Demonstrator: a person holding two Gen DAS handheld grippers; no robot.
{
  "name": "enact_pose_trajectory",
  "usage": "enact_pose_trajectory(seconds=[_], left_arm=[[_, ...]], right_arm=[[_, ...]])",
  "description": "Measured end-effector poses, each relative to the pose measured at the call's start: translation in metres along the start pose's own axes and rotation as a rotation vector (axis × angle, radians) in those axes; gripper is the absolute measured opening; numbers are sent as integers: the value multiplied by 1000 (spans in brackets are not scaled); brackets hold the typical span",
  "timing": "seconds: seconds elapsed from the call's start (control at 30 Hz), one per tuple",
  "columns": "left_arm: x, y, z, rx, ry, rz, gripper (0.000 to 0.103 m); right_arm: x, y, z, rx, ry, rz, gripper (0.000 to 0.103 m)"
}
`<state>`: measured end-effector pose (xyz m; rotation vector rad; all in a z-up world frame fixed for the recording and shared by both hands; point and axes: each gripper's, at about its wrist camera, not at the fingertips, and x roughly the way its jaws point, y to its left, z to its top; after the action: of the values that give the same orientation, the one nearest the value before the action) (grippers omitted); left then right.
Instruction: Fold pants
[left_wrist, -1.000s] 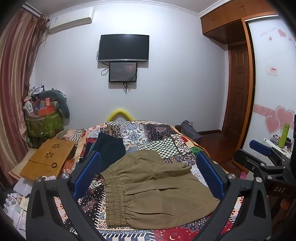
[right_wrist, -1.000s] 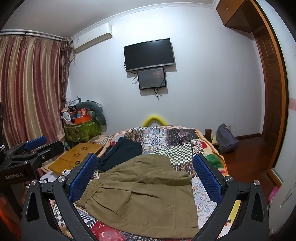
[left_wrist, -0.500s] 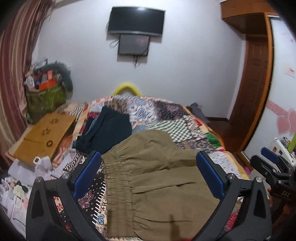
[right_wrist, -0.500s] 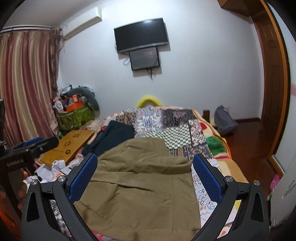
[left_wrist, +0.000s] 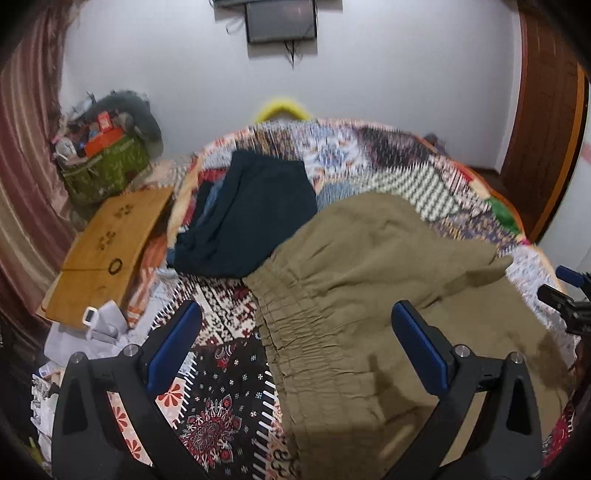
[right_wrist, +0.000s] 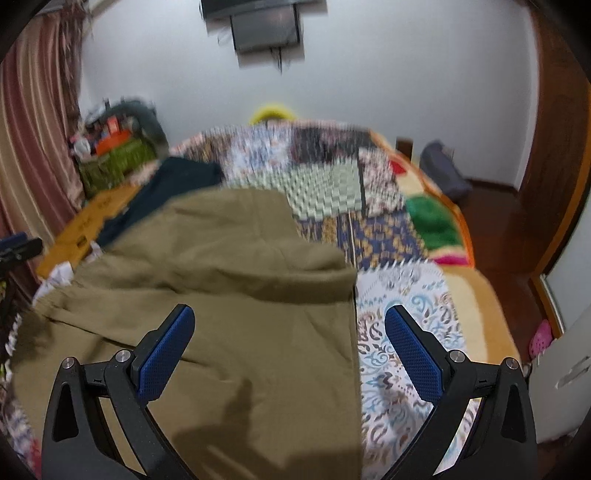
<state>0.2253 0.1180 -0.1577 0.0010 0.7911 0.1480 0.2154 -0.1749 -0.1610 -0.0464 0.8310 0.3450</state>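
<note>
Here, at the far left of the left wrist view, a wooden lap desk (left_wrist: 110, 243) lies beside the bed, and a dark navy garment (left_wrist: 251, 225) sits on the patchwork quilt (left_wrist: 221, 373) next to it. The olive-khaki pants (left_wrist: 369, 295) are spread across the bed, elastic waistband toward the left, one edge touching the navy garment. The left hand-held gripper (left_wrist: 295, 343) hovers above the waistband with its blue-padded jaws spread wide, holding nothing. Further right, the right hand-held gripper (right_wrist: 288, 343) is likewise wide open and empty, poised over the right edge of the pants (right_wrist: 221, 295), where khaki cloth meets the quilt (right_wrist: 402, 332).
</note>
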Motion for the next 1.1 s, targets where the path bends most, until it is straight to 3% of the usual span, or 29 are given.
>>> enact_pose_trajectory(seconds=[0.13,0.37,0.5,0.6,0.63,0.7,0.73,0.83,1.03,1.1], left_arm=[[31,9,0,-11,97,-26,103],[66,13,-4,20,219,4,103],[74,12,-11,26,262,-30,103],[76,9,-15,35,271,-46,103],[75,9,-15,37,272,-50,103],[74,10,-16,30,273,-66,99],[73,10,-16,23,276,-79,97],[71,11,-17,16,294,-113,92],[72,11,-18,50,323,-144,87],[75,13,-16,60,338,-138,87]], right_arm=[[32,-16,4,14,112,30,88],[75,-32,12,9,252,39,63],[81,-23,11,-61,266,31,62],[89,-13,3,-131,277,10,56],[89,-11,2,-146,273,3,52],[88,-10,1,-148,273,-9,35],[89,-12,2,-140,277,-5,20],[85,-16,4,-126,275,7,12],[63,-18,-3,-127,247,2,8],[44,-19,-9,-124,199,3,7]])
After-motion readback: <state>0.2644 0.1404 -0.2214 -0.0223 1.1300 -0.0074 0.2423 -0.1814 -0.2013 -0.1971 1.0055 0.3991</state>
